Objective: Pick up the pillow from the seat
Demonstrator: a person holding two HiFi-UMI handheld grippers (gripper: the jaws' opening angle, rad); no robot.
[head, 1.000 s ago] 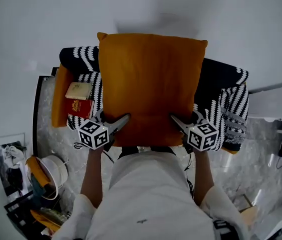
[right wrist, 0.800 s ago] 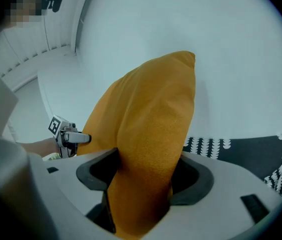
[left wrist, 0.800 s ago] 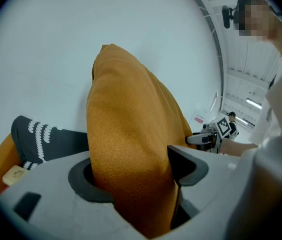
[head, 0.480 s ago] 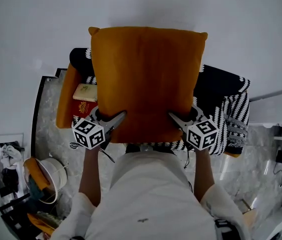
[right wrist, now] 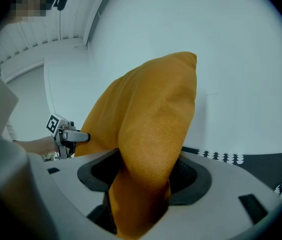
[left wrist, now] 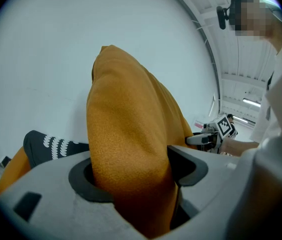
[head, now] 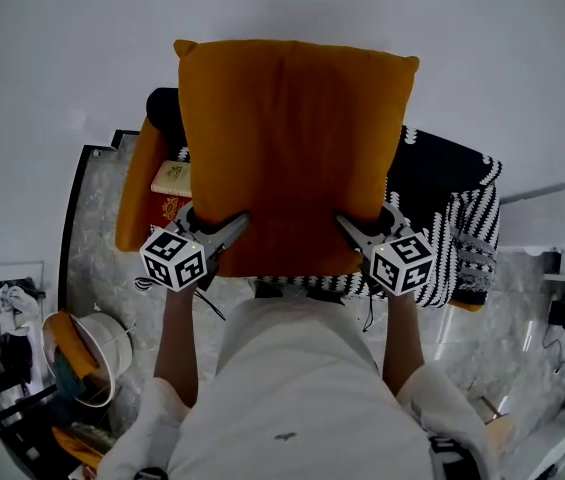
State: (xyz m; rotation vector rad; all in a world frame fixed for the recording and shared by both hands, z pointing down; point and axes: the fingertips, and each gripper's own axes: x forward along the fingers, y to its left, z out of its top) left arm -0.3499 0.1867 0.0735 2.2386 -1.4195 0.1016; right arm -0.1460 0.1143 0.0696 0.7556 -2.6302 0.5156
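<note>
— Where is the pillow?
— The orange pillow (head: 292,148) is held upright over the seat (head: 442,193). The left gripper (head: 228,232) clamps its lower left edge, and the right gripper (head: 353,232) is closing on its lower right edge.

The light is soft and even in all my views: the white wall (head: 482,58) is bright without glare, and the orange pillow (head: 292,148) is only gently shaded along its folds. My head view bends hard at the edges, and the floor (head: 92,228) at its lower left sits dim. The left gripper view and the right gripper view are ringed in black, and their straight lines bow.
</note>
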